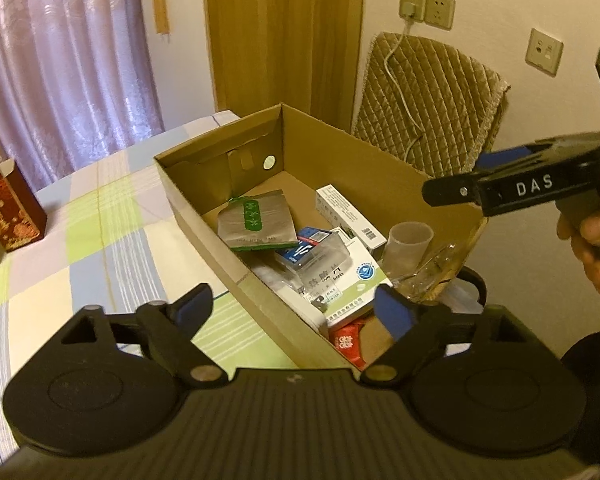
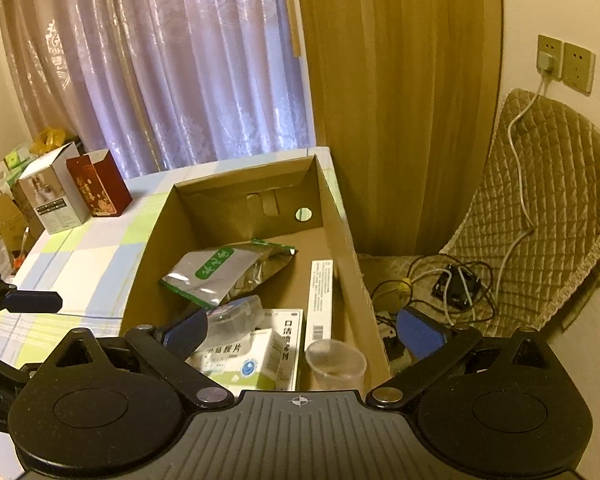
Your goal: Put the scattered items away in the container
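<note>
You are holding both grippers, left [image 1: 296,300] and right [image 2: 302,332], over the box [image 1: 204,216] with open, empty jaws, while the red box [image 1: 10,210] is standing upright on the counter [image 1: 112,216], far left, nearer your left hand.

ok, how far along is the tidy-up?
Mostly done: the cardboard box already holds a foil pouch, medicine boxes and a clear cup. Nothing in hand: left gripper and right gripper both have jaws open. Left: possibly the red carton and white carton standing on the table.
</note>
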The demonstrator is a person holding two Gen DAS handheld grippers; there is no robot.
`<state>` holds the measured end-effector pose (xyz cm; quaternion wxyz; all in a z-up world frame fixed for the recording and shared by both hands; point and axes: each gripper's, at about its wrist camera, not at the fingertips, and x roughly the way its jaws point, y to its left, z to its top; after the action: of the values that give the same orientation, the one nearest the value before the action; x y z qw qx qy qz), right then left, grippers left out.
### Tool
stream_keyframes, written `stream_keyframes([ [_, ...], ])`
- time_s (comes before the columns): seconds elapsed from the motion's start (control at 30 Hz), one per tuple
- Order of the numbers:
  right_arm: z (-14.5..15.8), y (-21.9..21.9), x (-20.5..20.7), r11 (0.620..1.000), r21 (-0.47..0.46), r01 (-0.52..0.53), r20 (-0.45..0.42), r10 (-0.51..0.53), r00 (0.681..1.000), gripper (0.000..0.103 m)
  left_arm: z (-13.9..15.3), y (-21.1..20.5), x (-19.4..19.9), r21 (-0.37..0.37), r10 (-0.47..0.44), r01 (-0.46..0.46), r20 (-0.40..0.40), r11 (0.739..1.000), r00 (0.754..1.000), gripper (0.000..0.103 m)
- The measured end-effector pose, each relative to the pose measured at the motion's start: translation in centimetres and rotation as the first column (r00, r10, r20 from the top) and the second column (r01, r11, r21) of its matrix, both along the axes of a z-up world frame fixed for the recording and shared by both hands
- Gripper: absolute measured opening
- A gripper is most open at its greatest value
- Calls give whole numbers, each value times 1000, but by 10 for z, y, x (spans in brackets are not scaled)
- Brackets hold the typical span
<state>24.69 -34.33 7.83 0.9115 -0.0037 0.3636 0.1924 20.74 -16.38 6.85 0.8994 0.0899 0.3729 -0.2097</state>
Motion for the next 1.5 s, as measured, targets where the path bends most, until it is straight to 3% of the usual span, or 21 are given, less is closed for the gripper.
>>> stream_keyframes([
  [0.17, 7, 0, -25, 1000, -21, -6, 7, 6, 1000, 103, 5, 2, -24, -26, 41, -41, 3, 999, 999, 101],
  [0.33, 13, 0, -54, 999, -50, -15, 27, 17, 1000, 103, 7, 6, -49, -63, 97, -98, -19, 993, 995, 102],
  [0.8, 28, -26, -128, 992, 29, 120, -11, -120, 993, 103, 7, 7, -124, -93, 178, -185, -80, 978, 981, 102],
  [1.07, 40, -22, -161, 991, 29, 133, 25, -134, 991, 103, 13, 17, -138, -90, 231, -238, -76, 967, 970, 102],
  [1.23, 38, -19, -171, 992, 25, 124, 2, -124, 992, 103, 17, 19, -142, -79, 254, -259, -67, 963, 965, 102],
  [1.5, 35, -11, -179, 994, 24, 105, -20, -104, 994, 103, 23, 25, -147, -123, 285, -296, -99, 947, 953, 102],
])
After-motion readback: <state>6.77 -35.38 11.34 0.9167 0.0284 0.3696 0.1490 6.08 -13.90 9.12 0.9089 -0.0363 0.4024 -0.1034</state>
